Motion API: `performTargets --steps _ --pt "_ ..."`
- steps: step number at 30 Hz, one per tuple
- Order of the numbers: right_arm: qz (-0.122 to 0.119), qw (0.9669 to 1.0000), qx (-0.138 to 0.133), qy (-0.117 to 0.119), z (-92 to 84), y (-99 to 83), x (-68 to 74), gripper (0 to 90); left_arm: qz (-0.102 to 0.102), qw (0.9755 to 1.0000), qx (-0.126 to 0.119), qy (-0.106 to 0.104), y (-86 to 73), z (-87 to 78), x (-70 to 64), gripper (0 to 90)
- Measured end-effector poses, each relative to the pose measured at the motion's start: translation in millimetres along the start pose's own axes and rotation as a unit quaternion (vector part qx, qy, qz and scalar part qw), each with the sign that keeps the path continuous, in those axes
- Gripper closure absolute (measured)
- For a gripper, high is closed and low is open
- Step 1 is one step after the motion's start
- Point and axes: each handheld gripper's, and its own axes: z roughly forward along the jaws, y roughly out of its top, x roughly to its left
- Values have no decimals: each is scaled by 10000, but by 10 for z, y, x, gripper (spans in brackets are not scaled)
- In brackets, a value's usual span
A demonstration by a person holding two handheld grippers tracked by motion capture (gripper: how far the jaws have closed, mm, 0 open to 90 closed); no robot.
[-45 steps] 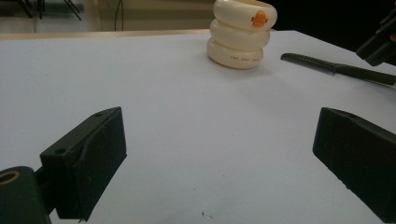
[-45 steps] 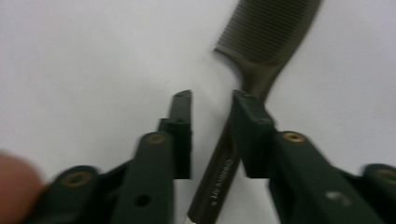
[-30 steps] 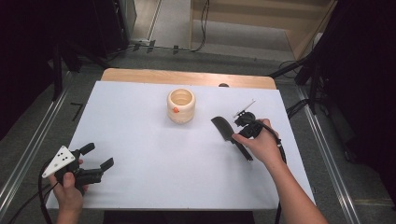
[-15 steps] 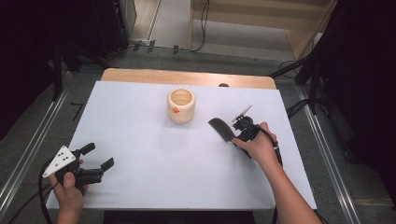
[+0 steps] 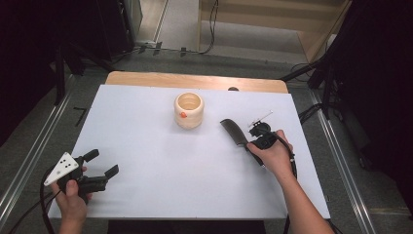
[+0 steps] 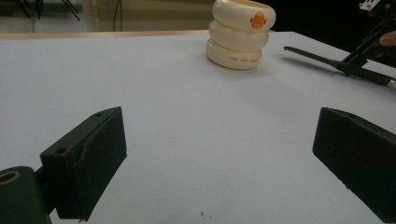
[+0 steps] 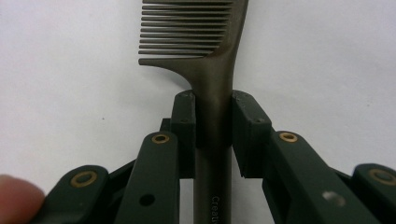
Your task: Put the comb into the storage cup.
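Observation:
A dark comb (image 5: 232,131) lies on the white table (image 5: 160,195), right of centre, teeth pointing away from the hand. My right gripper (image 5: 247,144) is shut on its handle. In the right gripper view both pads (image 7: 183,123) press the sides of the comb (image 7: 215,79). These jaws have just been closing with the handle between them. My left gripper (image 5: 103,163) rests near the front left edge, jaws wide open with nothing between them (image 6: 219,144). From there the comb (image 6: 313,56) shows at far right.
A cream ringed cup (image 5: 188,110) with a small orange duck mark stands mid-table toward the back, also seen upper centre in the left gripper view (image 6: 240,32). A wooden strip (image 5: 195,80) borders the far edge. Metal rails run along both sides of the table.
The right hand has shifted slightly at the comb's handle and the jaws have closed onto it. The left gripper and the cup have not moved.

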Motion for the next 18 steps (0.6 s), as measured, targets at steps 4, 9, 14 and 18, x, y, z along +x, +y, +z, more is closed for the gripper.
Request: performTargets --steps 4,9,14,18 --pt "6 9997 -235 -1 -54 -36 3 711 3 10000 13 3 1 1 -1 30" --pt "65 9964 -844 7 -192 -135 16 710 1 10000 10 7 1 0 2 30" --pt "66 9902 -1395 103 -297 -227 38 710 1 10000 2 -3 1 0 1 30" --pt "90 9832 -1814 173 -376 -305 54 710 0 10000 8 1 1 -1 1 30"
